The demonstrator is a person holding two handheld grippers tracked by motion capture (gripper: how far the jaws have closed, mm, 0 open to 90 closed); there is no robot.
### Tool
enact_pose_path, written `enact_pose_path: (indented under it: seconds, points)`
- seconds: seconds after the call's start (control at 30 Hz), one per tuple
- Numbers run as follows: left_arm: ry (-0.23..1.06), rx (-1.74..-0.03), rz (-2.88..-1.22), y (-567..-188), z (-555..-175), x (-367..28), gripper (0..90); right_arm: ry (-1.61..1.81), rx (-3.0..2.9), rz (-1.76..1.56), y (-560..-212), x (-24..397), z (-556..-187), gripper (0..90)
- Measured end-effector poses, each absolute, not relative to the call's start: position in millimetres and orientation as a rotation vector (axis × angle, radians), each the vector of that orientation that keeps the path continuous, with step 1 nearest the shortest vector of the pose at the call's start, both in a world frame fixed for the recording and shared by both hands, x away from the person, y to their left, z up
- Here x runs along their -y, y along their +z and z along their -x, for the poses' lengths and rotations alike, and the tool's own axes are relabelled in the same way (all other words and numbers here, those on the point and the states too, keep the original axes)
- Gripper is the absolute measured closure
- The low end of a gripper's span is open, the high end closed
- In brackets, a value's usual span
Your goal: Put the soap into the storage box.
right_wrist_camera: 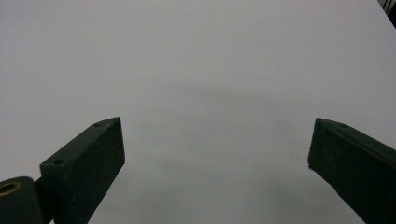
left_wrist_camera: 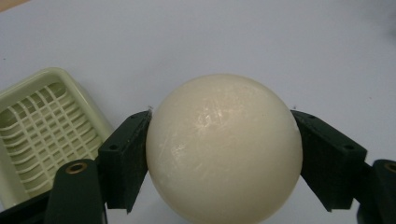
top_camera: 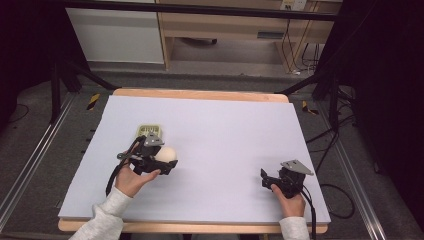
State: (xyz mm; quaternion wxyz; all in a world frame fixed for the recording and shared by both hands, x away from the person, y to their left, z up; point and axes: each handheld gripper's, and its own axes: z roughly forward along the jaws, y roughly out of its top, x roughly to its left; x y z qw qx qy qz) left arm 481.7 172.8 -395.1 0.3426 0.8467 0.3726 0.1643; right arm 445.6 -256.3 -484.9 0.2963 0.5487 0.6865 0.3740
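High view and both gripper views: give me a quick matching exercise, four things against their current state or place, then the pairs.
Things:
1. cream ball
2. pale green slotted tray
3. left gripper
4. right gripper

States or places:
A. jaws wide apart, nothing between them
B. lying on the white table sheet, beside the left gripper
C. clamped between two black jaws
D. shut on a round thing

Pairs: 1-C, 2-B, 3-D, 4-A
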Motion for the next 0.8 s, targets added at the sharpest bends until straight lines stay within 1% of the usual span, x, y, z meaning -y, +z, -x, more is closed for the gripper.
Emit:
enact_pose_path:
  seconds: [0.5,0.8]
  points:
    - [0.467,-1.026,-2.185,-386,-497,-189,24.2,0.992,-1.828,-1.46,-485,256,-446,4.2]
    - [0.476,-1.08,-2.164,-387,-510,-198,24.2,0.991,-1.83,-1.46,-485,256,-446,4.2]
